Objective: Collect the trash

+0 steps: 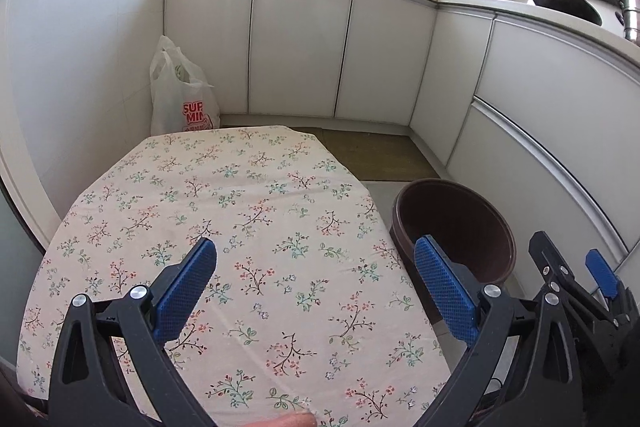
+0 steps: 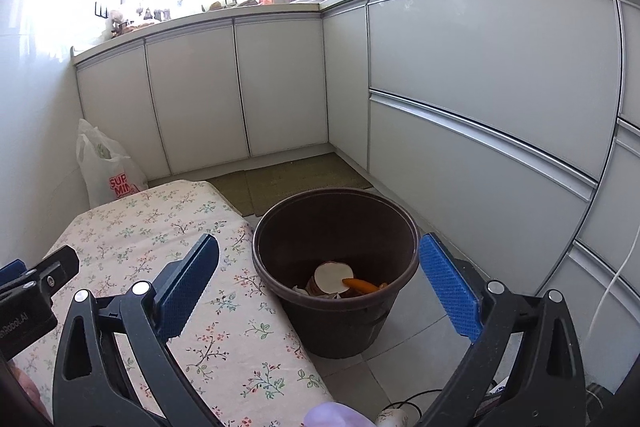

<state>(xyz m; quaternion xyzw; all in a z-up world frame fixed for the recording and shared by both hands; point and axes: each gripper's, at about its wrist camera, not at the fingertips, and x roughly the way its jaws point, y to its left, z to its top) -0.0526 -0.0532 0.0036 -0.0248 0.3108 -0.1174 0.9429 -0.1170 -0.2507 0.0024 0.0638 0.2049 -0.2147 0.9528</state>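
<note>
A dark brown bin (image 2: 336,311) stands on the floor right of the table; its rim (image 1: 460,187) shows in the left wrist view. Inside lie a white round piece (image 2: 333,277), an orange piece (image 2: 362,284) and other scraps. My right gripper (image 2: 320,267) hovers above the bin's near side, open and empty. My left gripper (image 1: 316,273) is open over the floral tablecloth (image 1: 240,211), holding nothing. The right gripper (image 1: 576,271) appears at the right edge of the left wrist view, and the left gripper's body (image 2: 36,283) at the left edge of the right wrist view.
A white plastic shopping bag (image 1: 180,95) leans in the corner behind the table. White kitchen cabinets (image 2: 480,87) wrap around the back and right. A green floor mat (image 2: 296,179) lies beyond the bin. White cables (image 2: 612,279) hang at the right.
</note>
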